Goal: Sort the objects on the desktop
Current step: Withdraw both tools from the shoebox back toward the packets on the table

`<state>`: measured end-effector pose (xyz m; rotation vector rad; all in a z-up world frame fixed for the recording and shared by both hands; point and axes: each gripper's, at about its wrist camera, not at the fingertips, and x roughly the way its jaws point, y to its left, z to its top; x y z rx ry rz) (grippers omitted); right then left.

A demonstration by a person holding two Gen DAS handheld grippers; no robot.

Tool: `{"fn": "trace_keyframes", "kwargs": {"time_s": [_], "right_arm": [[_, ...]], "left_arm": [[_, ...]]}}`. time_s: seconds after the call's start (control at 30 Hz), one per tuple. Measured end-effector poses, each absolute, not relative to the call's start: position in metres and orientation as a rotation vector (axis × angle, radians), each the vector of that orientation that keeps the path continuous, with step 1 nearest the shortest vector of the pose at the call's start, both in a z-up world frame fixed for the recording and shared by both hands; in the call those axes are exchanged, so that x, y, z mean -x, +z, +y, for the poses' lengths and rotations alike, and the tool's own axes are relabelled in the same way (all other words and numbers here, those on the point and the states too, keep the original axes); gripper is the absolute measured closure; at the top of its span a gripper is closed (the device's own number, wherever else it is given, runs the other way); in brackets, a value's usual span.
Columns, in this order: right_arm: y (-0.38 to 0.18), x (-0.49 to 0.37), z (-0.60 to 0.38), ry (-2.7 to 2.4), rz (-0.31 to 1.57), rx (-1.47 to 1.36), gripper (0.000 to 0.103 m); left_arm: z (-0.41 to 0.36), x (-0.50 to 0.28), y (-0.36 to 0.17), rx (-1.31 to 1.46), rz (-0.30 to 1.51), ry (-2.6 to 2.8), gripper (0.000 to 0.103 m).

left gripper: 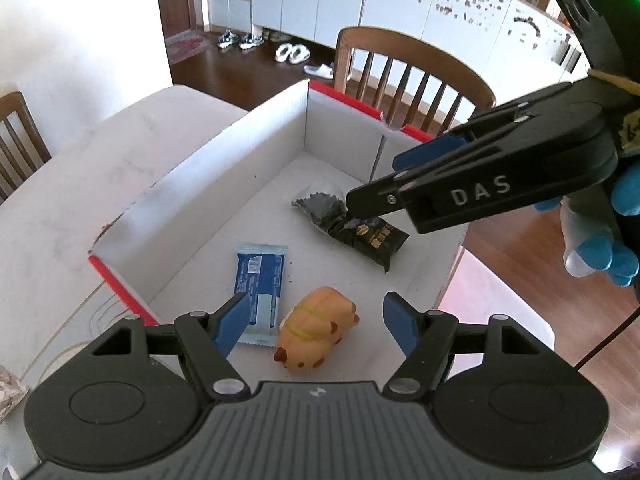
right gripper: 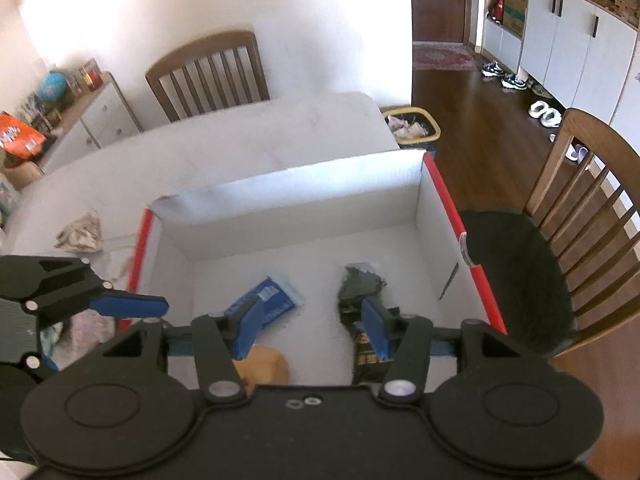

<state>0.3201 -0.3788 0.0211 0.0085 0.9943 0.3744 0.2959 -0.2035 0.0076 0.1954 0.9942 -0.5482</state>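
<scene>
An open white box with red edges (left gripper: pixel 280 120) (right gripper: pixel 304 184) stands on the pale table. On its floor lie a blue snack wrapper (left gripper: pixel 260 276) (right gripper: pixel 276 296), an orange animal toy (left gripper: pixel 316 328) (right gripper: pixel 268 368), and a black packet (left gripper: pixel 372 236) (right gripper: pixel 360 284) with a grey crumpled end. My left gripper (left gripper: pixel 315 304) hovers open above the toy and holds nothing; one of its blue fingers (right gripper: pixel 128 306) shows at the box's left edge. My right gripper (right gripper: pixel 312 324) (left gripper: pixel 376 182) hangs open over the black packet, and its pads are clear of it.
Wooden chairs stand at the far side (left gripper: pixel 412 76) (right gripper: pixel 208 72) and right (right gripper: pixel 592 184), one with a dark cushion (right gripper: pixel 516 280). A crumpled wrapper (right gripper: pixel 80 232) and a thin cord lie on the table left of the box. A bin (right gripper: pixel 412 128) stands on the floor.
</scene>
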Motion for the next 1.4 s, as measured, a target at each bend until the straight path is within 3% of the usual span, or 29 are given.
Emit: {"fn": "trace_keyframes", "kwargs": {"time_s": [1.0,1.4], "right_arm": [[0.058,-0.212,-0.308,0.424,0.81,-0.096,0.047],[0.055,-0.177,-0.26,0.424,0.744,-0.073,0.035]], "left_arm": [[-0.107,-0.195,0.047,-0.07,0.85,-0.482,0.03],[-0.047,-0.163,0.037,-0.021,0.857,-0.422,0.023]]}}
